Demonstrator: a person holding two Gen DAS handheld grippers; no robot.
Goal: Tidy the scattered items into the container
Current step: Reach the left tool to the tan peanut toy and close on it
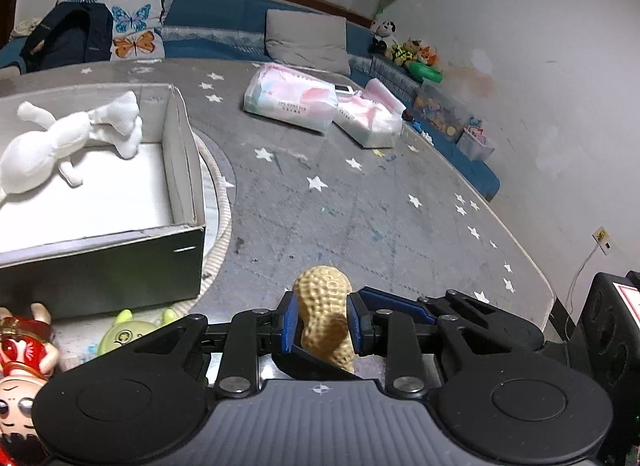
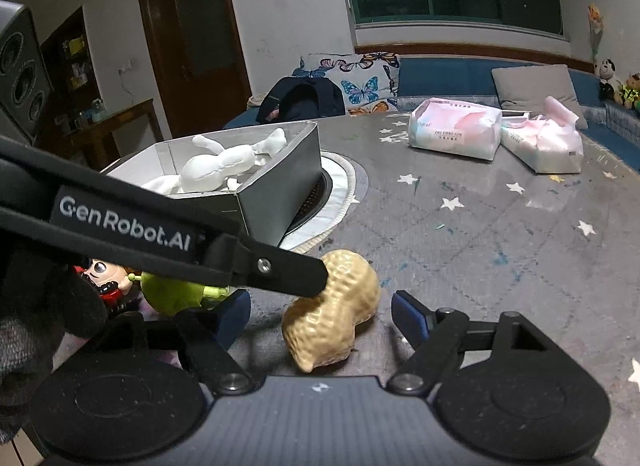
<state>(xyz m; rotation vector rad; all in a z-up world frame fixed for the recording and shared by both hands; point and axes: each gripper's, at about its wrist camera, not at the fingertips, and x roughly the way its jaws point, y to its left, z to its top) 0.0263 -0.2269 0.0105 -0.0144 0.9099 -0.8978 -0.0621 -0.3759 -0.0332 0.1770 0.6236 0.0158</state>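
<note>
One white plush toy (image 1: 68,137) already lies inside the grey box (image 1: 176,161) — the rest is still out. The left gripper (image 1: 320,322) clamps a peanut-shaped toy (image 1: 324,314) just in front of the box, while the right gripper (image 2: 320,316) straddles it with jaws apart, not touching. A green toy (image 1: 124,336) and red doll (image 1: 24,346) wait beside the box's near wall.

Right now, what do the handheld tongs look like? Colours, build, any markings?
Both tongs are matte black with blue pads at the fingertips. The left tongs have scissor-style linkage arms with silver rivets over a ribbed grey body with two round black discs. The right tongs are built the same. In the right wrist view, white "GenRobot.AI" lettering runs along the left tongs' side. A dark knit glove is worn.
</note>
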